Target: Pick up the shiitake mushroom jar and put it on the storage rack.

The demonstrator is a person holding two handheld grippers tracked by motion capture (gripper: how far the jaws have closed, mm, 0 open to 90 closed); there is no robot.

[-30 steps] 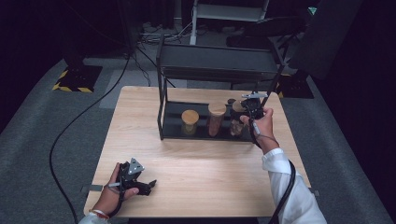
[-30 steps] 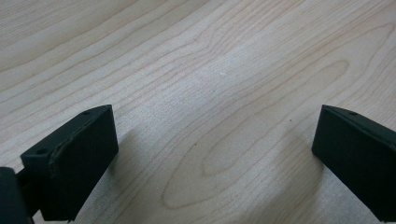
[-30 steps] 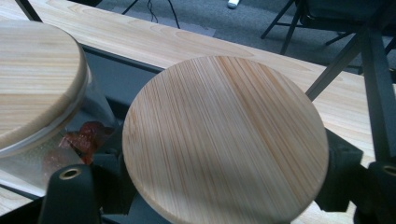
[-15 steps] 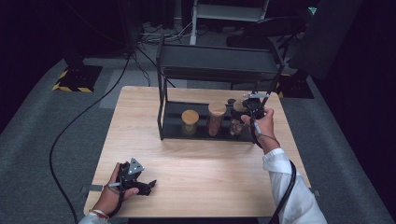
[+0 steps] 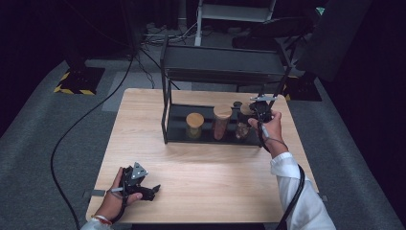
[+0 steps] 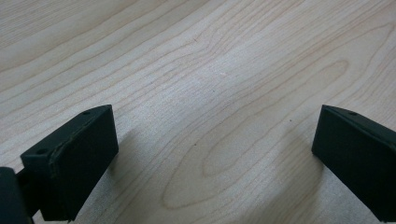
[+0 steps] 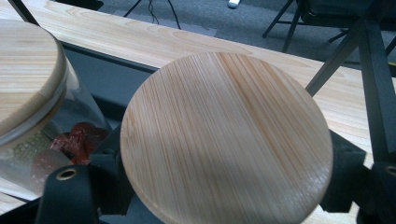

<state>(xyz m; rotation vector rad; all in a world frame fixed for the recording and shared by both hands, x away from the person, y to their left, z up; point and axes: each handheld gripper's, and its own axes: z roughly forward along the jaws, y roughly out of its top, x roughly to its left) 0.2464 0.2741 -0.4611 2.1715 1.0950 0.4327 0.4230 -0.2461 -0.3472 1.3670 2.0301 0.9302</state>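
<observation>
Three glass jars with round wooden lids stand on the bottom shelf of a black rack [image 5: 225,60]. My right gripper [image 5: 249,115] reaches in from the right and is shut on the rightmost jar [image 5: 242,129]. In the right gripper view that jar's lid [image 7: 224,135] covers the jaws, which sit on either side just below it and have just been easing open slightly with the jar still between them. The middle jar [image 7: 28,84] holds reddish pieces. My left gripper [image 5: 151,189] rests open on the table near its front left corner, with bare wood between its fingers [image 6: 70,163].
The rack's upper shelf hangs low over the jars, and its right post [image 7: 378,79] stands close beside my right gripper. The middle jar [image 5: 221,122] and the left jar [image 5: 195,125] stand close by. The wooden table [image 5: 215,177] extends in front of the rack.
</observation>
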